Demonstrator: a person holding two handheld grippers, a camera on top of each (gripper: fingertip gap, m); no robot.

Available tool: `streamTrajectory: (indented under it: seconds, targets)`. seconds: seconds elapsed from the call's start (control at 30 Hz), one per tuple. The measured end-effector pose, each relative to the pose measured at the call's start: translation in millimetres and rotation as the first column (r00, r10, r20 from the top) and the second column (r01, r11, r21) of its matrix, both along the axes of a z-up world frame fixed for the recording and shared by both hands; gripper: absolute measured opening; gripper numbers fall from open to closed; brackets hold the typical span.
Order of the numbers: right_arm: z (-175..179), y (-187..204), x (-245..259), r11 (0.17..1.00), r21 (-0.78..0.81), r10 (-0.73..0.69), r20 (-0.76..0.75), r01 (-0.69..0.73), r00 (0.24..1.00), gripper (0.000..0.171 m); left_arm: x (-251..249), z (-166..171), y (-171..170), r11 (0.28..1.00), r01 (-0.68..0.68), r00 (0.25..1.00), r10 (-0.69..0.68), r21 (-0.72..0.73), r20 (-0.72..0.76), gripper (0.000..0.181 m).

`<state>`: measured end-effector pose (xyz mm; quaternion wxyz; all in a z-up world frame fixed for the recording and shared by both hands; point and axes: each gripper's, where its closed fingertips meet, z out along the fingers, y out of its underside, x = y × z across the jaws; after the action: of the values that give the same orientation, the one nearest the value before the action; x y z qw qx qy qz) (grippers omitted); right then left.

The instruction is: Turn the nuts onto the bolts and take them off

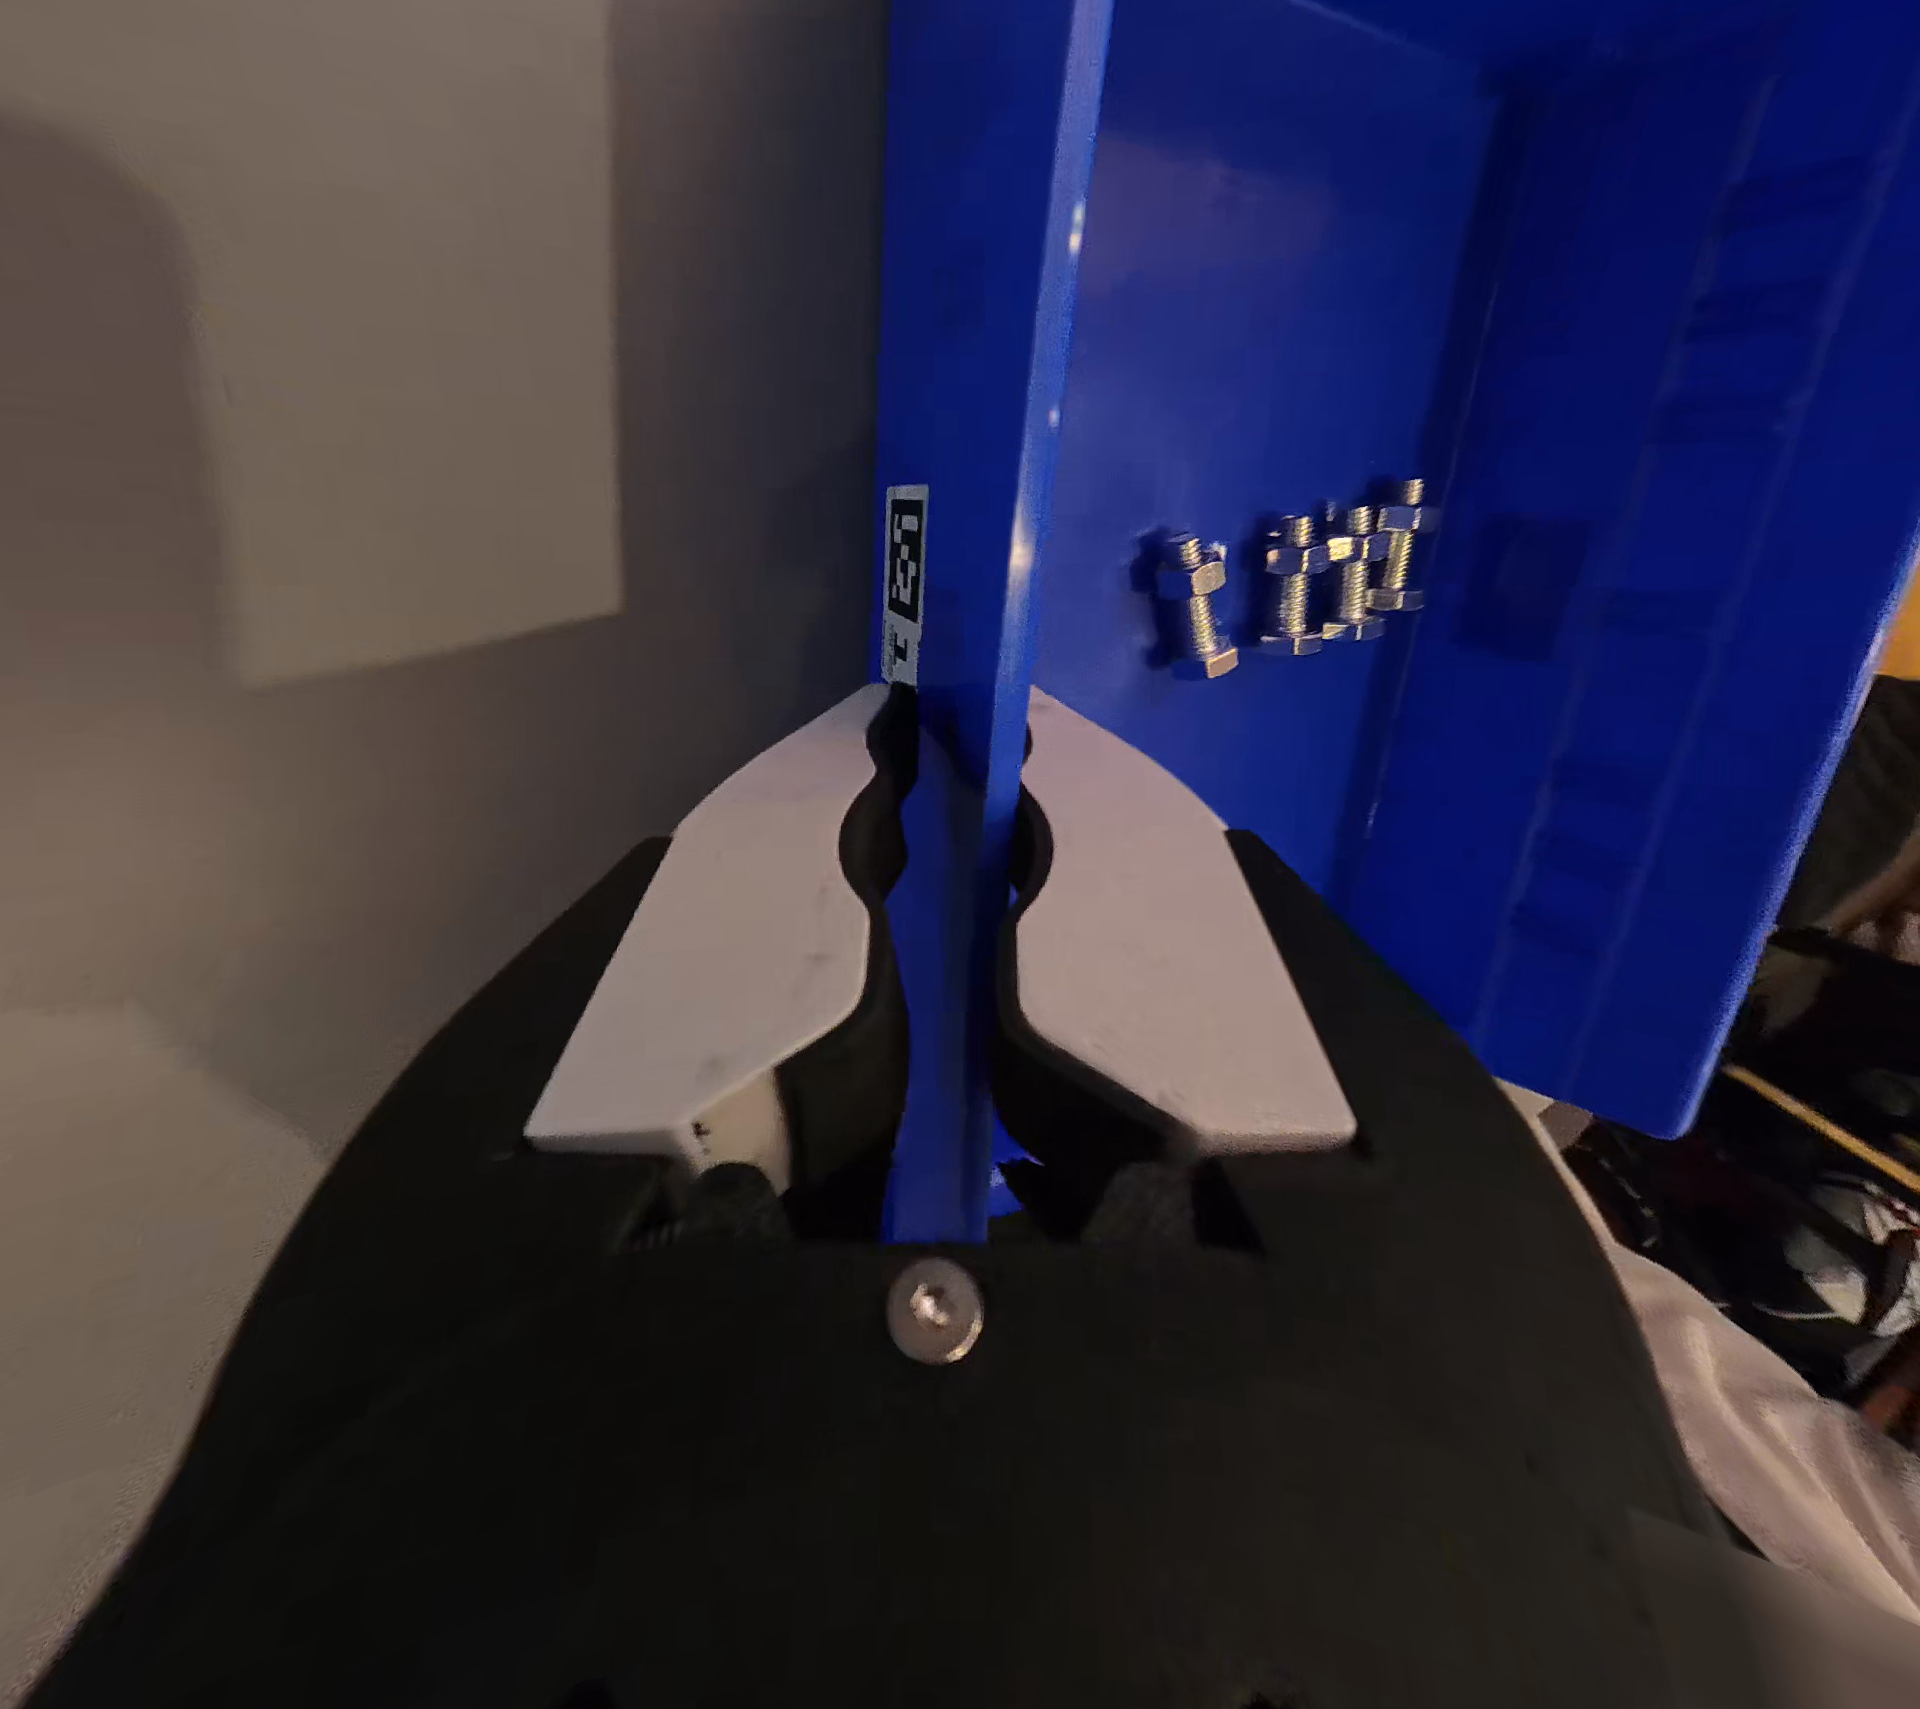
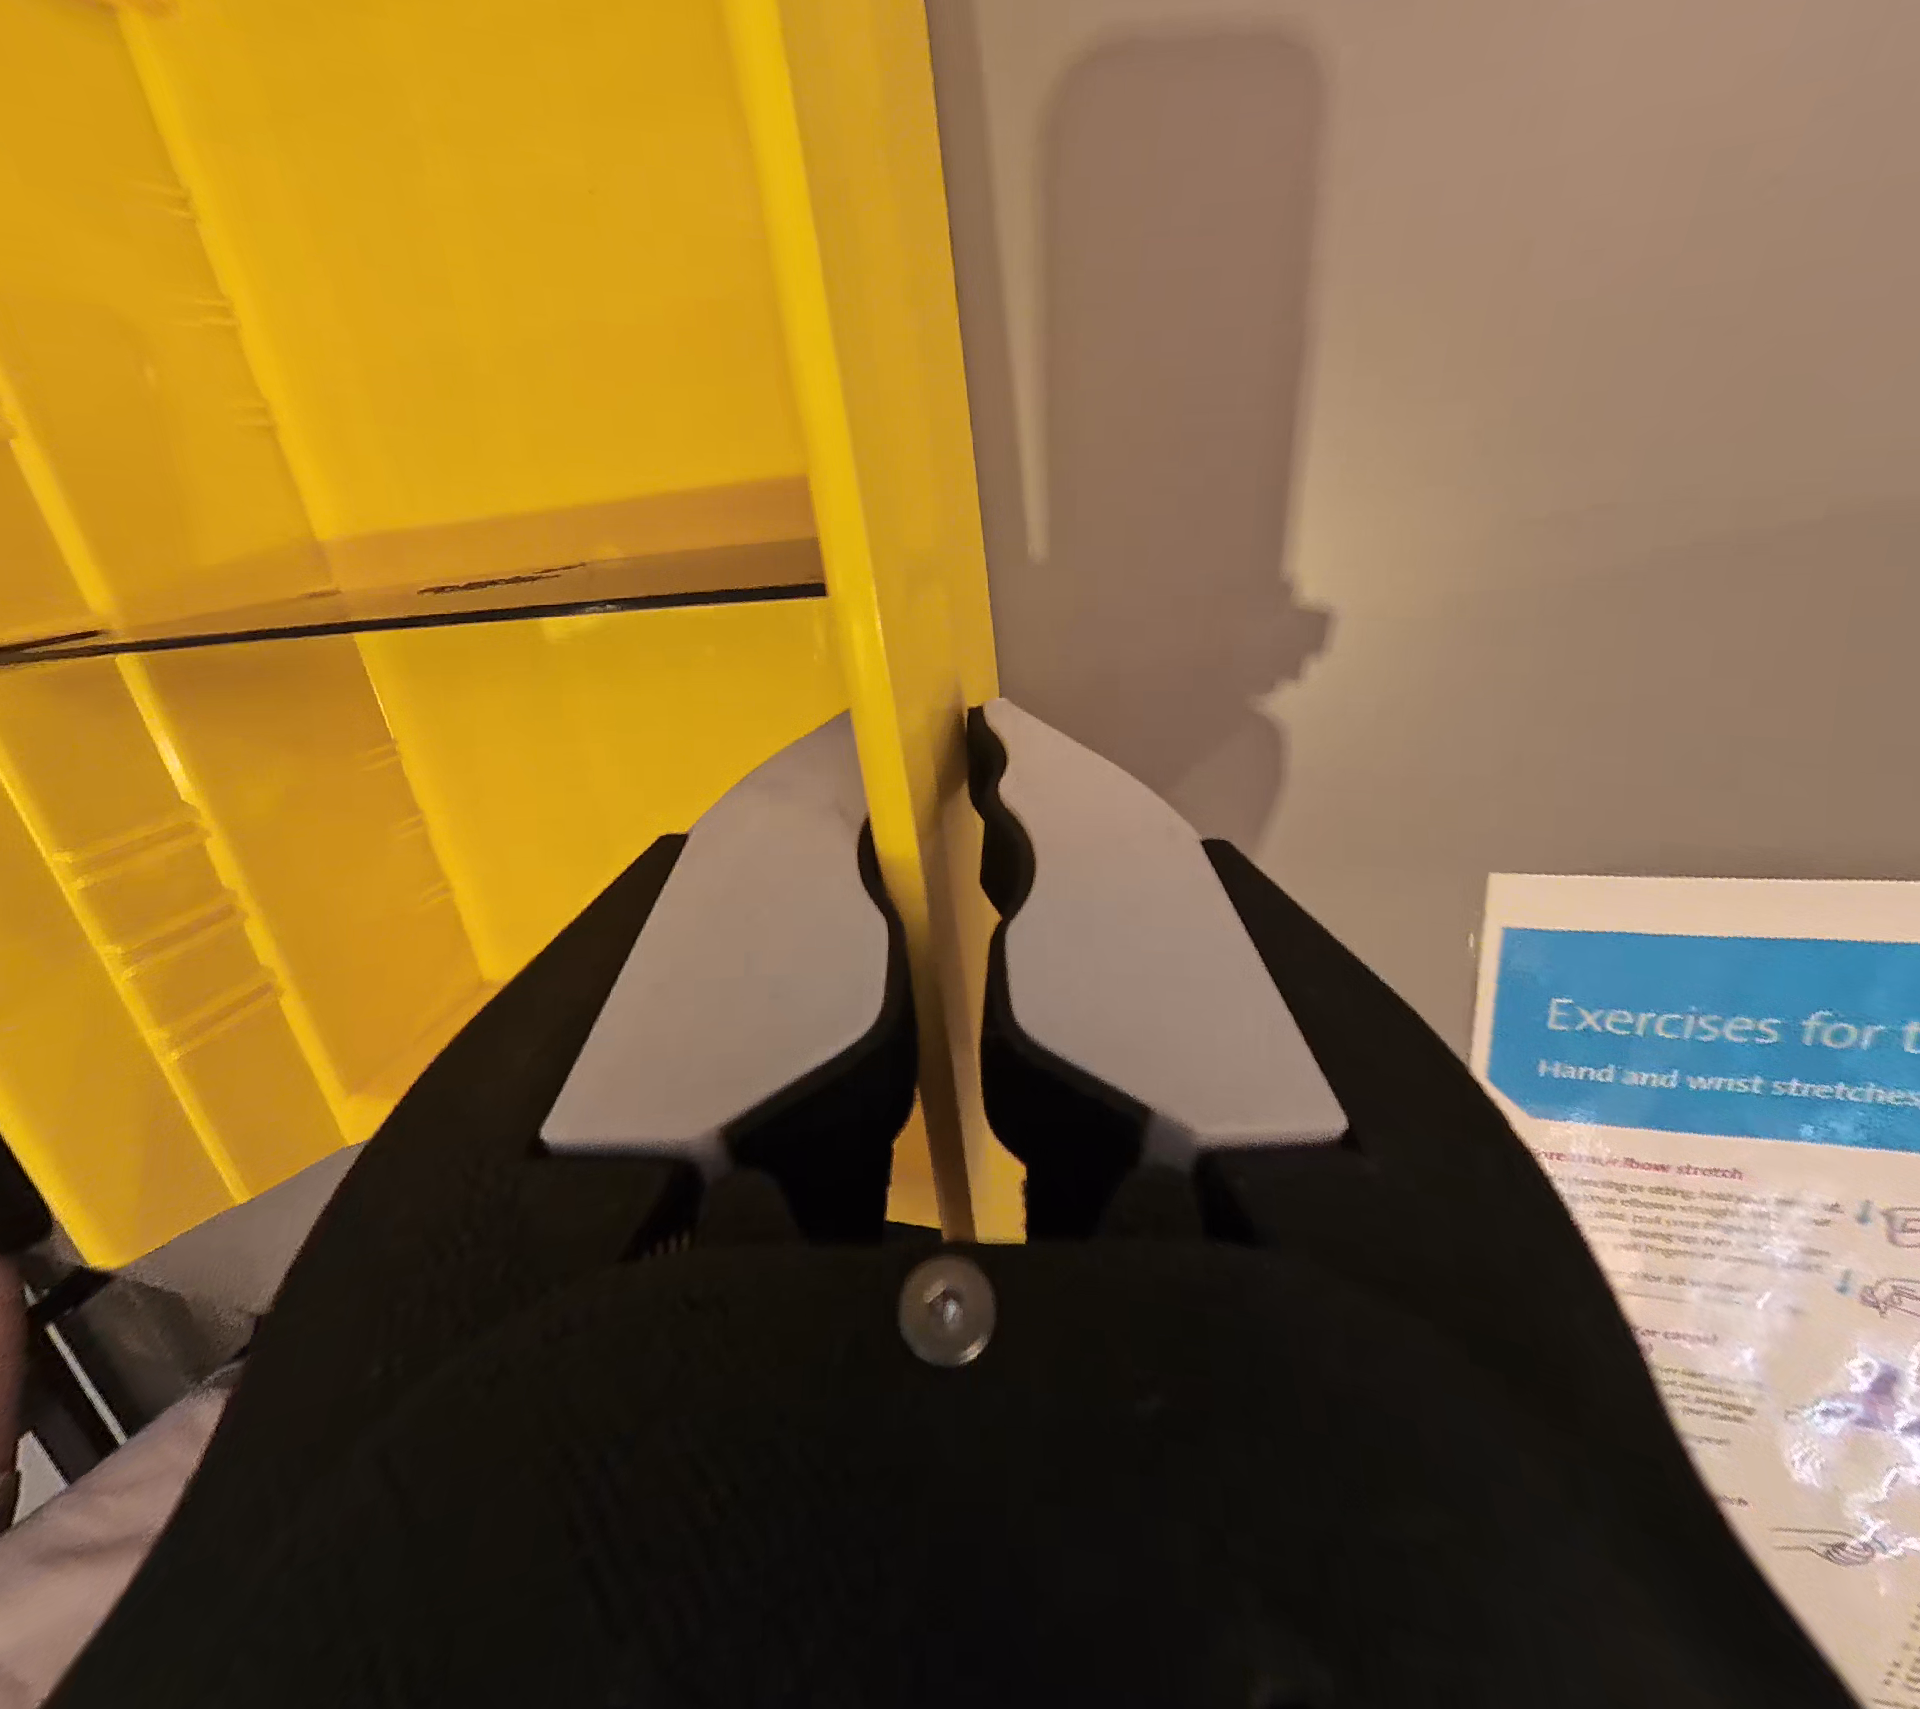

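In the left wrist view my left gripper (image 1: 951,714) is shut on the side wall of a blue plastic bin (image 1: 1299,257). Several silver bolts with nuts on them (image 1: 1294,584) lie in a cluster on the bin's floor, just right of the held wall. In the right wrist view my right gripper (image 2: 914,724) is shut on the side wall of a yellow plastic bin (image 2: 468,309). The part of the yellow bin that shows holds nothing. A dark divider strip (image 2: 468,605) crosses its inside.
A grey-white table surface (image 1: 416,309) lies left of the blue bin and also right of the yellow bin (image 2: 1455,309). A white sticker with a black code (image 1: 904,584) sits on the blue bin's outer wall. A laminated sheet with a blue header (image 2: 1704,1192) lies at the right.
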<state>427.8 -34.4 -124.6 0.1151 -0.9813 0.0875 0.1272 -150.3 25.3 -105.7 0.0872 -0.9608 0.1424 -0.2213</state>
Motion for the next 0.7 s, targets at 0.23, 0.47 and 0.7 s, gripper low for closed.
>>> streamTrajectory:
  seconds: [0.23,0.47,0.7]
  targets:
    - [-0.9,-1.8,16.4,0.996,0.030,-0.079,0.033,0.078,0.996,0.007,-56.5,0.7,-4.1,0.994,-0.108,0.994,0.108,0.010,-0.001,0.014]
    - [-3.5,-24.2,13.7,0.997,0.003,-0.072,0.050,0.072,0.996,0.012,-97.3,1.1,-12.0,0.971,-0.239,0.971,0.239,0.013,-0.004,0.015]
    - [0.2,-38.1,13.3,0.999,0.026,-0.043,0.021,0.043,0.999,0.010,-103.9,1.3,-15.8,0.963,-0.267,0.964,0.267,0.024,0.008,0.016]
